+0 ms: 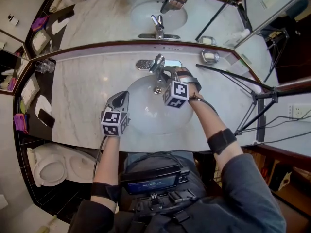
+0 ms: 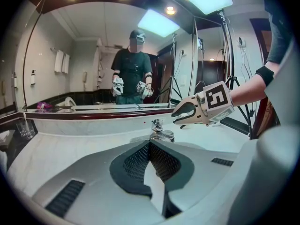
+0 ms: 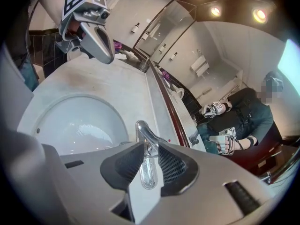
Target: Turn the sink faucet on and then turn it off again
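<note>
Marble counter (image 1: 82, 96) with an oval basin (image 1: 146, 118) sunk at its middle; chrome faucet (image 1: 146, 64) at the back edge, just behind the basin's rim and below the mirror (image 1: 107, 18); spout out over the back of the basin.

Reaching in from the counter's front right, the right gripper (image 3: 150, 146), tipped steeply downward above the back of the basin; ribbed pads (image 3: 126, 165) closed on the faucet lever (image 3: 147, 175), one against each flank; flat shiny end of the lever poking out between the jaws toward the gripper's own camera; marker cube just in front of the spout in the head view.

Over the basin's front left rim, the left gripper (image 1: 121, 97), well apart from the faucet and aimed at it on a shallow downward slant; jaws pressed fully together, tip to tip, holding nothing.

Running water or none: not possible to tell from any view.

At the back left corner, a clear glass tumbler (image 1: 44, 66); near the back right corner, a small soap dish (image 1: 210, 56); beyond the right edge, dark tripod (image 1: 257, 101) legs, one leaning in over the counter's back right; on the floor off the front left corner, a white toilet (image 1: 48, 166).
</note>
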Available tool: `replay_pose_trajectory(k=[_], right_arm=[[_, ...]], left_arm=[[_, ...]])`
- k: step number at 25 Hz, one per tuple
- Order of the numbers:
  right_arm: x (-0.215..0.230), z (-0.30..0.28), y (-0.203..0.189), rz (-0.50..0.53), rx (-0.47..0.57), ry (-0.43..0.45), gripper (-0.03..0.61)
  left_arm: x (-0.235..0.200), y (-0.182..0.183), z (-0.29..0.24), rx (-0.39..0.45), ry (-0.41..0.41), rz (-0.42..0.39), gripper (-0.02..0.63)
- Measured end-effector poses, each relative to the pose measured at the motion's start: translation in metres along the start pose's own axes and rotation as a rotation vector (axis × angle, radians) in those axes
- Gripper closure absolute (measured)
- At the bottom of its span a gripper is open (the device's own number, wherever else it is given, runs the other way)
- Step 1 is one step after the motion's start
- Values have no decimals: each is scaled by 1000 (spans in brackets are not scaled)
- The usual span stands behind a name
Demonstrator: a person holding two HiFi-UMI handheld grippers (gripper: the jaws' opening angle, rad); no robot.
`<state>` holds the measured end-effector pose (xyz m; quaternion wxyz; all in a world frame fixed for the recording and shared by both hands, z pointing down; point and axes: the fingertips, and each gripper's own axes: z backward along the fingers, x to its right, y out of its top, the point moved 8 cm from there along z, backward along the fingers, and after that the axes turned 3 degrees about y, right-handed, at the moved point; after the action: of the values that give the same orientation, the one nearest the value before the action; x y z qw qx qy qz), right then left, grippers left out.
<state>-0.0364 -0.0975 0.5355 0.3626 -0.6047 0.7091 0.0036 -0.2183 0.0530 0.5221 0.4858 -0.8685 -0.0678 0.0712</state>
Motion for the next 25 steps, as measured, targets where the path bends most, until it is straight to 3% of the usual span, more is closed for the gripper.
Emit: replay_pose_trajectory(k=[7,19,25], right_arm=[[6,51,-15,-209,48,-76,537],[-9,127,-88,-929,206,-154,561],[-29,143,-113,-1164,291,-166,563]], left_arm=[[6,10,4,23,-27,-16,612],[19,23,3,29,-82,-56,612],[22,24,9,27,-82,-62,612]])
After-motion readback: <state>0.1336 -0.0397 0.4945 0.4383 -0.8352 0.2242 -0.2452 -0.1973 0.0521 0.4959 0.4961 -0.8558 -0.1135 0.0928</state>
